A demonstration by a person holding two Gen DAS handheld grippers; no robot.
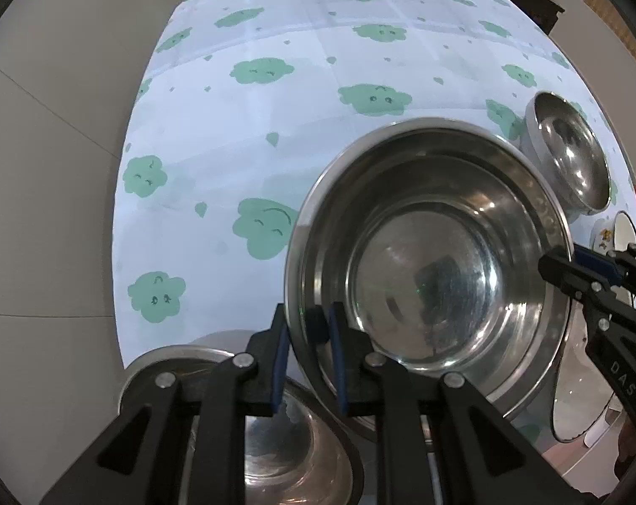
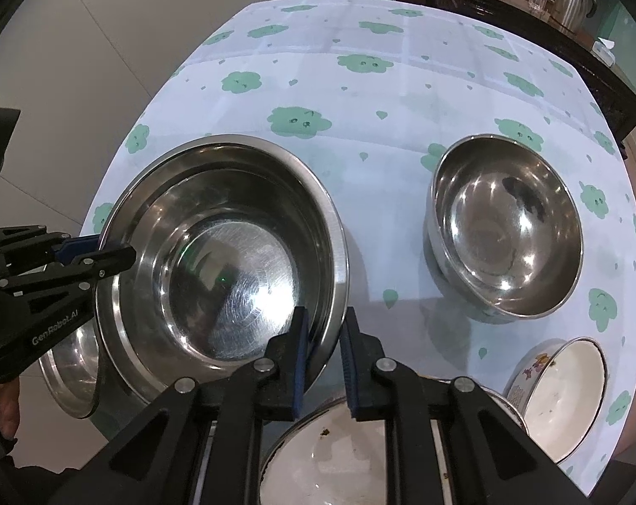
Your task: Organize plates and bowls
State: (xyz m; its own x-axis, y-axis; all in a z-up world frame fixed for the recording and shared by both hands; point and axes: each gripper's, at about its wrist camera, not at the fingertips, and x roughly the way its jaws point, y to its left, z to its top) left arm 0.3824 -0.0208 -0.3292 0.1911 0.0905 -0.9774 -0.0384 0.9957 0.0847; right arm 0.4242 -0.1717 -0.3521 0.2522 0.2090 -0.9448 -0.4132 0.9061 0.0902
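A large steel bowl [image 1: 427, 269] [image 2: 221, 261] hangs slightly tilted over the near part of the table, held from both sides. My left gripper [image 1: 309, 324] [image 2: 111, 250] is shut on its left rim, one blue pad inside the wall and one outside. At the opposite rim my right gripper [image 2: 324, 324] [image 1: 557, 263] is shut in the same way. A smaller steel bowl [image 2: 503, 227] [image 1: 570, 155] stands upright on the cloth to the right. Nearer the edge sits a white enamel bowl [image 2: 562, 395] with a printed outside.
The table [image 1: 275, 134] wears a pale cloth with green cloud prints. Under the held bowl lie another steel dish [image 1: 275, 442] [image 2: 69, 370] on the left and a soiled white plate [image 2: 339, 454] on the right. A dark sideboard [image 2: 570, 33] with a kettle stands behind.
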